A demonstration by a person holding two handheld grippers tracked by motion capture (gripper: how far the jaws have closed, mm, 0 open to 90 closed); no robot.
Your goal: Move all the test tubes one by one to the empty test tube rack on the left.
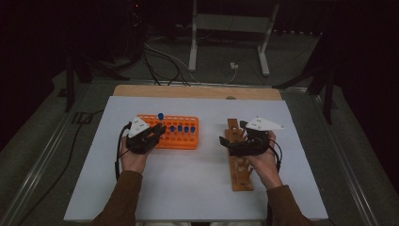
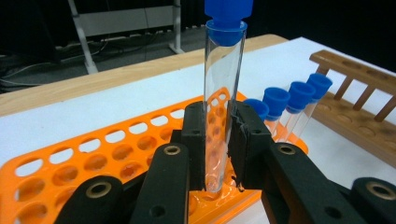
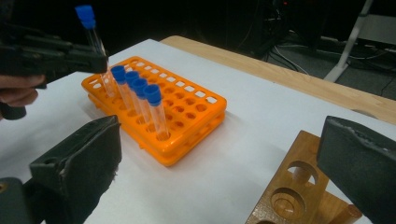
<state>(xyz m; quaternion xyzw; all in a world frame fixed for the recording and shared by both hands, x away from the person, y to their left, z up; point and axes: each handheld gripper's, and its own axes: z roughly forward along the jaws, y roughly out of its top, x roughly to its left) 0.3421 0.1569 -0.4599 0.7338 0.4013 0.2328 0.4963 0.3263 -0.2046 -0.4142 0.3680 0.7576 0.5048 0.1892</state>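
**Clerk:** Orange plastic rack (image 1: 181, 136), many round wells, lying on the white table sheet (image 1: 188, 188). What does your left claw hold?

**Me:** My left gripper (image 2: 219, 140) pinches one clear glass test tube with a blue cap (image 2: 223, 70). Both black jaws press on its lower half. The tube stands upright, its foot low over the rack's near edge; I cannot tell whether it touches a well. From the high view it rises above the rack's left part (image 1: 161, 116).

**Clerk:** Other tubes?

**Me:** Four more blue-capped clear tubes (image 3: 137, 93), seated in one row in the rack, just beside the held one.

**Clerk:** Right claw?

**Me:** My right gripper (image 3: 219, 154) is spread wide, nothing between its jaws. It hovers over the far end of a brown wooden rack with round holes (image 3: 289, 196), which lies lengthwise on the sheet, well apart from the orange one.

**Clerk:** Beyond the sheet?

**Me:** Bare wooden table edge (image 1: 197, 91), then dark floor with cables (image 1: 160, 59).
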